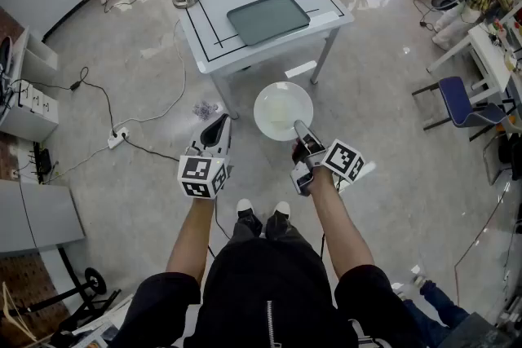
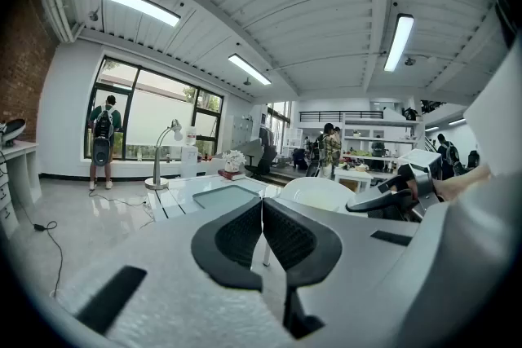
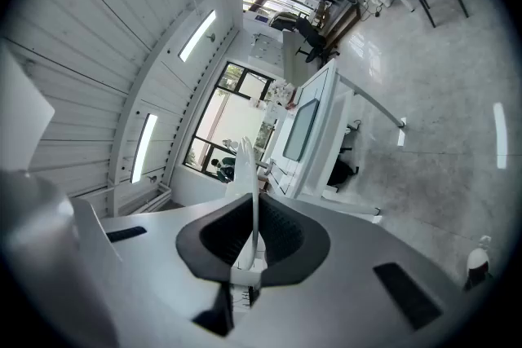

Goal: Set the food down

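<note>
Head view: the plate (image 1: 281,110) is clamped by the right tool (image 1: 300,131), the left tool (image 1: 218,125) is closed and empty; the plate should be kept level until the bench (image 1: 208,20) is reached.

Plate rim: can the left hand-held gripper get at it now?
Likely yes. The plate hangs beside the left hand-held gripper, nothing between them; the right hand-held gripper pinches its near edge. Left jaws are shut and must open first.
</note>
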`<state>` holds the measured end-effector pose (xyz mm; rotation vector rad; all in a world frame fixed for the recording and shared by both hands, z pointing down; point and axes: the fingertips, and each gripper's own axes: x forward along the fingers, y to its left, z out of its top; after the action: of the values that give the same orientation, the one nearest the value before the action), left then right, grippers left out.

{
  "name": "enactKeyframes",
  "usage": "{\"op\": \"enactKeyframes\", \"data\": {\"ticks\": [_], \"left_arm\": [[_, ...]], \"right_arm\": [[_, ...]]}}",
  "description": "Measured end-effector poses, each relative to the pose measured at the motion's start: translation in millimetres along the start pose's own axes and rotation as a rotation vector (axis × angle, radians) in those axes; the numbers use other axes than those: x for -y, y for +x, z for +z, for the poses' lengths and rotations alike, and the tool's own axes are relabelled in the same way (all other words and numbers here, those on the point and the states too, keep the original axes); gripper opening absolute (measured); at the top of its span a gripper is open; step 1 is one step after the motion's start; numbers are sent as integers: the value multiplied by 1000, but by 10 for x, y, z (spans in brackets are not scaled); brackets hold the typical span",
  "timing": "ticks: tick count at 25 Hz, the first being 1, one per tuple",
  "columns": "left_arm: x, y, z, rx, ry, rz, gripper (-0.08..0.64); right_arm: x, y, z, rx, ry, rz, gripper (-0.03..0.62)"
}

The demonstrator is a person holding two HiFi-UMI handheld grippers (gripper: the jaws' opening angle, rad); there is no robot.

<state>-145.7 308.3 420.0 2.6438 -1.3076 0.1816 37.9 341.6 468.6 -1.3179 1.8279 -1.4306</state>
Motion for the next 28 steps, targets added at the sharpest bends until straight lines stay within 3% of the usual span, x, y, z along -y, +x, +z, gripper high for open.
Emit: {"op": "enactKeyframes", "data": {"ticks": [28], "left_arm": [[585,406,-30,2,-6,52,9]], "right_arm": [[268,-221,589,-58,-6,31,23]]}}
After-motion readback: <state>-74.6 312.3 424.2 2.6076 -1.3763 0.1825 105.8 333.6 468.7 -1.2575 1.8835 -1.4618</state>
